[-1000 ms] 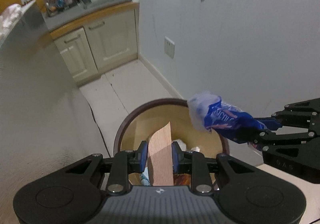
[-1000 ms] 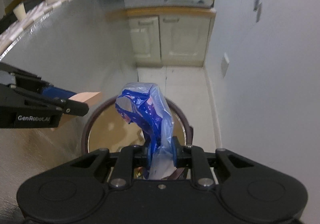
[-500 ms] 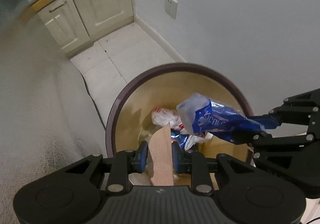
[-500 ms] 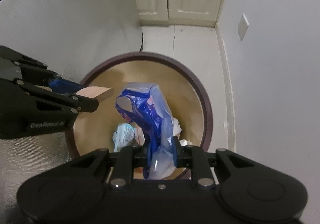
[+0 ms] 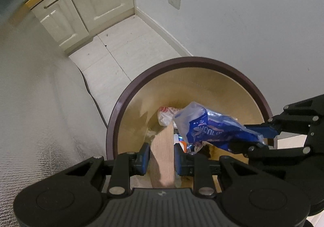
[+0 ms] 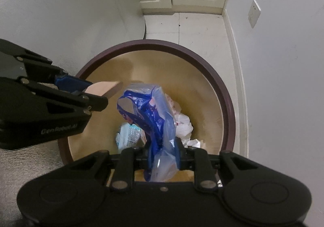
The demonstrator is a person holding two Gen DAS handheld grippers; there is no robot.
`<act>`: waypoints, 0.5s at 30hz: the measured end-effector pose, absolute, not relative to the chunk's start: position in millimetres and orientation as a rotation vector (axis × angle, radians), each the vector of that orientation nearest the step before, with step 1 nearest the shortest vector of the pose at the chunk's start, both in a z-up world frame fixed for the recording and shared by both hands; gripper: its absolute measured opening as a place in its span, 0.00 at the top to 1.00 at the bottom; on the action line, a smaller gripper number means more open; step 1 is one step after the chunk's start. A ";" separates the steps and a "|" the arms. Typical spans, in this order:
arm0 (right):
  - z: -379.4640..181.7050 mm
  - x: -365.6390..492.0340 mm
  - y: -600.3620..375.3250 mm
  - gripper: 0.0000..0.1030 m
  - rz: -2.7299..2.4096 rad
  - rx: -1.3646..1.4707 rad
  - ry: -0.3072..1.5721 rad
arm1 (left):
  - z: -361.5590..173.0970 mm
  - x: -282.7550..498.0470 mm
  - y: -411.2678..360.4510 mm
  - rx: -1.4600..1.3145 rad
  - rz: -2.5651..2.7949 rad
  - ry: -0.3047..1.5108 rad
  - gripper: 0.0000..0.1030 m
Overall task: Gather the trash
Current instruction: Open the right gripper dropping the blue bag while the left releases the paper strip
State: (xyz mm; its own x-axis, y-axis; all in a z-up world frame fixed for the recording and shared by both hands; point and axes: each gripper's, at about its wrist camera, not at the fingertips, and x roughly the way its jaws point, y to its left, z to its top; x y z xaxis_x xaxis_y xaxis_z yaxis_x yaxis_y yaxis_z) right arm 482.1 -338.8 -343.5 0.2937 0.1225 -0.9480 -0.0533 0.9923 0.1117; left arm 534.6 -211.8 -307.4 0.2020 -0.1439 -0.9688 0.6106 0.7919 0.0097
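The round bin (image 6: 227,105), dark-rimmed with a tan inside, fills the lower middle of both views, standing on the pale tiled floor (image 5: 129,49) between a grey wall (image 5: 243,24) and a silvery textured panel (image 5: 36,105), with cream cabinets (image 5: 85,4) beyond. Both tools point steeply down over its mouth. The left gripper (image 5: 162,158) is clenched on a flat tan card (image 5: 163,154), a stiff strip that sticks out past the pads toward the rubbish below; the right gripper (image 6: 164,158) is clenched on a crumpled blue-and-clear plastic wrapper (image 6: 145,109), which bulges out well beyond its pads over the bin's centre. Already at the bottom lie white crumpled bags (image 6: 182,123) and a small printed packet (image 6: 129,134). The step in hand looks like the drop, and doing it well is mostly a matter of staying put: each piece hangs inside the rim's outline, so letting go from here should land both in the bin. The card will fall straight. The wrapper is light and may cling to a pad (thin film often does), so spread those jaws fully and give it a moment to fall free before lifting away.
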 end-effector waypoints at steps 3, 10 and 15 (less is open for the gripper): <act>-350.7 482.8 -337.4 0.78 0.114 0.020 1.305 | -309.9 534.6 -213.0 0.457 -0.542 1.271 0.73; -364.8 476.5 -330.8 0.64 0.205 -0.006 1.368 | -314.7 535.6 -213.3 0.458 -0.527 1.280 0.71; -366.5 475.5 -328.9 0.46 0.245 0.005 1.371 | -319.5 534.2 -214.2 0.473 -0.502 1.301 0.54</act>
